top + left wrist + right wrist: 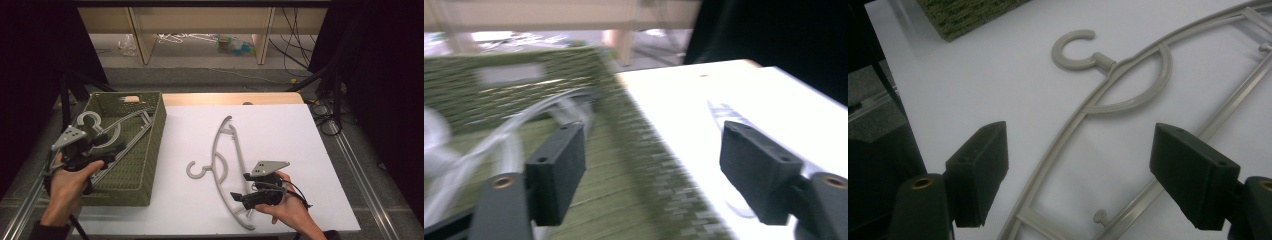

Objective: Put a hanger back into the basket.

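A grey plastic hanger (220, 165) lies flat on the white table top, hook (1073, 50) pointing toward the basket. My right gripper (239, 186) hovers over its lower end, open; in the right gripper view (1080, 175) the hanger's arm (1128, 102) runs between the spread jaws, untouched. A green woven basket (159, 125) stands at the left with a similar hanger (91, 120) inside. My left gripper (114, 144) is held over the basket, open and holding nothing. The left gripper view (654, 170) is blurred, with the basket wall (634, 130) and that hanger (514, 135) under the jaws.
The white sheet ends at a wooden table edge (235, 98) at the back. Beyond it are shelf legs (262, 35), floor clutter (232, 46) and cables (295, 50). Dark curtains and stand legs (65, 100) flank both sides. The basket corner (968, 15) lies beyond the hook.
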Demonstrator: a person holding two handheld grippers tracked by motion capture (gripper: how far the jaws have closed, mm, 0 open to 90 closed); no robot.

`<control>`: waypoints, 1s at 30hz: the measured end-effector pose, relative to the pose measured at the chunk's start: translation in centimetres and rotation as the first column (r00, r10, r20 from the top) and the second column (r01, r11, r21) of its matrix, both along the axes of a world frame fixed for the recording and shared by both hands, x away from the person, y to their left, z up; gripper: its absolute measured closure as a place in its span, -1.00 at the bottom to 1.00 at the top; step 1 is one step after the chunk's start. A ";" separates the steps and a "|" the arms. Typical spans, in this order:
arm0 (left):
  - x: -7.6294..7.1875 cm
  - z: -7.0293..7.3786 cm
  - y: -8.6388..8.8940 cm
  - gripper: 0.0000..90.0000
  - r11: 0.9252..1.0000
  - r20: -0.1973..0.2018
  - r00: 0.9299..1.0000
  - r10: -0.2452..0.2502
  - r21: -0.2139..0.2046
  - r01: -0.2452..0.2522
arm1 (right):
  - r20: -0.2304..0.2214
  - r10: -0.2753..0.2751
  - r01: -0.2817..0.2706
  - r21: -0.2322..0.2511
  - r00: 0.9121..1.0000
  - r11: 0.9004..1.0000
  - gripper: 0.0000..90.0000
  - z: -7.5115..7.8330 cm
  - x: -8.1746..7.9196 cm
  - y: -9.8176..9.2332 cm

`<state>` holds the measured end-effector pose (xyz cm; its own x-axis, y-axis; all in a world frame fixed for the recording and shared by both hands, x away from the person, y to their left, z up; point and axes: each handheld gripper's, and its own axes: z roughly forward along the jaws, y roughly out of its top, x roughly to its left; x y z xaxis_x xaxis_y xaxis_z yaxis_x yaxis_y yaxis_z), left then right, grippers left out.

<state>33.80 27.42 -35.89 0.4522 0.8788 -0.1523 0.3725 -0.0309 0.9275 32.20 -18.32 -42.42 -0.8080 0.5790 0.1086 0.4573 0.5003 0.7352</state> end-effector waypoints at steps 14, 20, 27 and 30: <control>-3.5 -2.1 -7.8 -0.58 0.973 0.118 0.966 -0.229 0.021 0.228 | 0.001 -0.016 0.015 0.037 1.000 0.999 -0.51 -0.3 0.1 0.0; -4.7 -4.3 -9.7 -0.60 0.966 0.092 0.961 -0.259 0.012 0.259 | 0.001 -0.015 0.015 0.028 1.000 1.000 -0.53 -0.6 0.1 0.2; -5.8 -6.5 -11.3 -0.63 0.946 0.071 0.944 -0.323 0.038 0.321 | -0.017 0.006 -0.006 0.001 1.000 1.000 -0.57 -1.2 -0.1 1.1; -6.1 -6.8 -11.2 -0.63 0.948 0.066 0.945 -0.319 0.034 0.317 | -0.012 0.015 -0.016 -0.022 1.000 1.000 -0.58 -1.3 -0.1 1.8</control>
